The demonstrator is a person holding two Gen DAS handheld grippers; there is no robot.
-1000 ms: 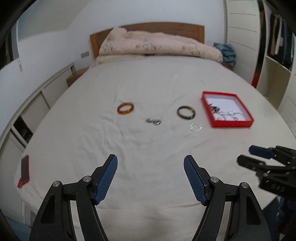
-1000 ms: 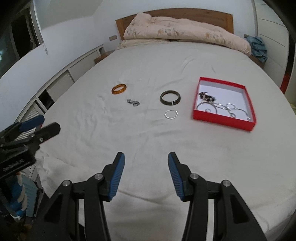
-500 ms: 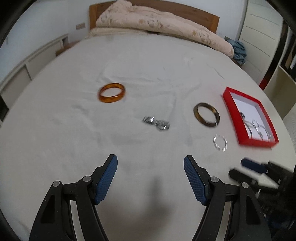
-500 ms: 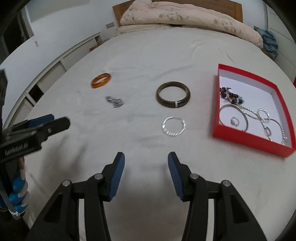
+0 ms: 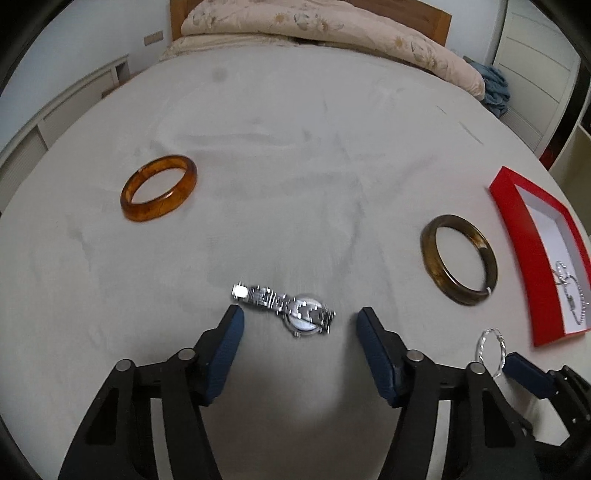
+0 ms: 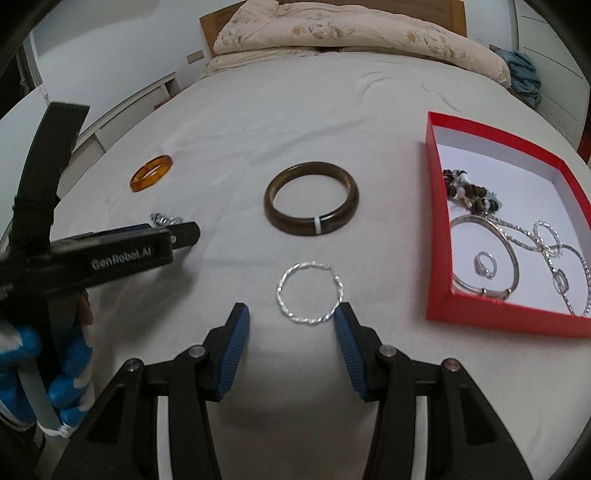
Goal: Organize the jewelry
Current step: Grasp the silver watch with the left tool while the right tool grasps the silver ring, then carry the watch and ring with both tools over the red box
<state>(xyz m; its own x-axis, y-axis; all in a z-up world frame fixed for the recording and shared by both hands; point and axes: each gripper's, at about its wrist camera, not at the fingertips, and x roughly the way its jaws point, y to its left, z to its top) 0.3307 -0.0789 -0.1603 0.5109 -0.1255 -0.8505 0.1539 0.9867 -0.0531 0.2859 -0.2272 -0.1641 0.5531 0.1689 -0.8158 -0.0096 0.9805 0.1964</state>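
A silver watch (image 5: 291,306) lies on the white bed sheet just ahead of my open left gripper (image 5: 297,314), between its fingertips. A silver twisted hoop (image 6: 309,292) lies just ahead of my open right gripper (image 6: 291,314); it also shows in the left wrist view (image 5: 491,350). An amber bangle (image 5: 159,187) lies far left, a dark brown bangle (image 5: 459,259) to the right; both show in the right wrist view, the amber (image 6: 151,172) and the brown (image 6: 311,202). A red box (image 6: 437,236) at the right holds several silver pieces and a beaded bracelet (image 6: 469,192).
The bed (image 6: 295,110) carries a folded floral duvet (image 6: 351,33) by the wooden headboard. A blue cloth (image 6: 522,74) lies at the far right. White cabinets (image 6: 122,110) stand left of the bed. The left gripper (image 6: 110,251) crosses the right wrist view at left.
Both grippers have moved forward and down toward the sheet. The watch now lies between the left fingertips and the hoop just ahead of the right fingertips. Both stay open.
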